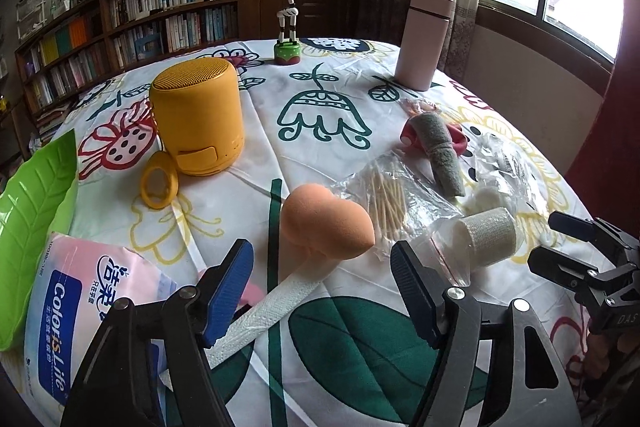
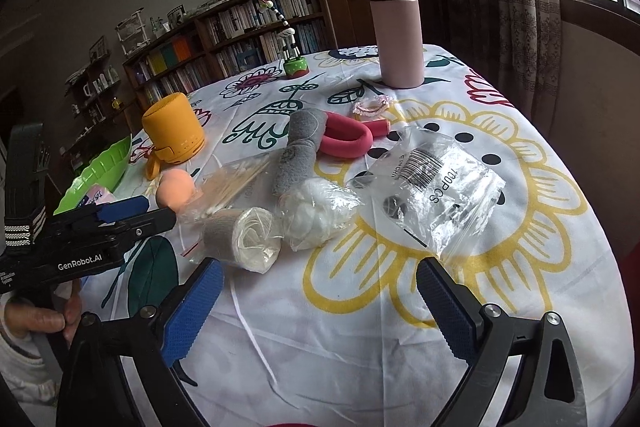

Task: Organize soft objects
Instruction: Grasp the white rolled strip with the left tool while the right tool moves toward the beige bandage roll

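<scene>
The left tool (image 1: 322,281) stands wide, holding nothing, with the orange makeup sponge (image 1: 326,225) just beyond its blue pads (image 1: 228,289). The sponge lies on the flowered desk (image 1: 360,339) cloth, its blunt end resting on a flat white strap (image 1: 272,307). It looks very light and squashy, so a gentle pinch across its narrow waist should do; too hard and it may spring out sideways. The strap under it could drag along.

The right tool (image 2: 320,301) is also wide and empty, above bare cloth. Just ahead lies a bandage roll (image 2: 240,239) in loose plastic, soft but slippery in its wrap, best taken across the roll itself. Beside it sits a bag of cotton balls (image 2: 316,213), nearly weightless and crinkly. A clear zip bag (image 2: 432,195) with a barcode lies to the right, and a packet of cotton swabs (image 1: 390,197) crowds between sponge and bandage.

Farther off are a rolled grey towel (image 2: 298,155) lying over a pink foam loop (image 2: 348,143). Hard things stand behind: a yellow speaker (image 1: 196,115), a pink flask (image 2: 396,31), a toy zebra (image 1: 288,23). At the left a green leaf tray (image 1: 30,207) holds a tissue pack (image 1: 76,303), probably where soft things go
</scene>
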A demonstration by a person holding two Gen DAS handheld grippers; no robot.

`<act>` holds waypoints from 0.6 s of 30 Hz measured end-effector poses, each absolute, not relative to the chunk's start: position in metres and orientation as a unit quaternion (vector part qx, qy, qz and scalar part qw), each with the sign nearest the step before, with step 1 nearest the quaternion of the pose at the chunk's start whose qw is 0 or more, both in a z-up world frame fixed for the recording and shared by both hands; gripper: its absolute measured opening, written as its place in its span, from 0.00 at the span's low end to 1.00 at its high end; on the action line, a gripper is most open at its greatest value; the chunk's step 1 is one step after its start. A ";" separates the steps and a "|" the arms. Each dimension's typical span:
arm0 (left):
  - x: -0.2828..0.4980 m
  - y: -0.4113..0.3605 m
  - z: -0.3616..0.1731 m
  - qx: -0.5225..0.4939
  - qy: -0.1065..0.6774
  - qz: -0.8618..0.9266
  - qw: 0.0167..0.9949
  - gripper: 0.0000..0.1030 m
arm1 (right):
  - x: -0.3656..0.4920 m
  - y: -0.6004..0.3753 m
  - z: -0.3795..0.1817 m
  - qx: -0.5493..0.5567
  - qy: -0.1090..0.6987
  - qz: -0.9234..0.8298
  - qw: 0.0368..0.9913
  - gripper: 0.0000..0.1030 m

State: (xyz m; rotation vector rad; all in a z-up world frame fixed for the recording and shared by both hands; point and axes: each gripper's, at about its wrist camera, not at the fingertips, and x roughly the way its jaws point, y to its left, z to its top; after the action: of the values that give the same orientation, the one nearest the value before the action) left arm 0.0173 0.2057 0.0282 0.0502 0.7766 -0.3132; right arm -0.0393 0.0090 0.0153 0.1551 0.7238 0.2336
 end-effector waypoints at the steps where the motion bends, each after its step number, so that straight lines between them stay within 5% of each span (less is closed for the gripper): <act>1: 0.020 0.206 0.025 0.022 0.384 -0.153 0.910 0.64 | -0.039 0.010 0.015 0.075 0.353 0.116 0.925 0.96; 14: 0.003 0.188 0.013 -0.003 0.421 -0.190 0.887 0.55 | -0.038 0.009 0.012 0.082 0.361 0.123 0.921 0.87; 18: 0.008 0.194 0.012 -0.014 0.417 -0.167 0.893 0.34 | -0.038 0.010 0.011 0.082 0.363 0.126 0.919 0.83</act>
State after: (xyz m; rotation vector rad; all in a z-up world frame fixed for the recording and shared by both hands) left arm 0.0077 0.1940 0.0121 -0.0284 0.8650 -0.3472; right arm -0.0376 0.0098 0.0112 0.1677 0.7469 0.2598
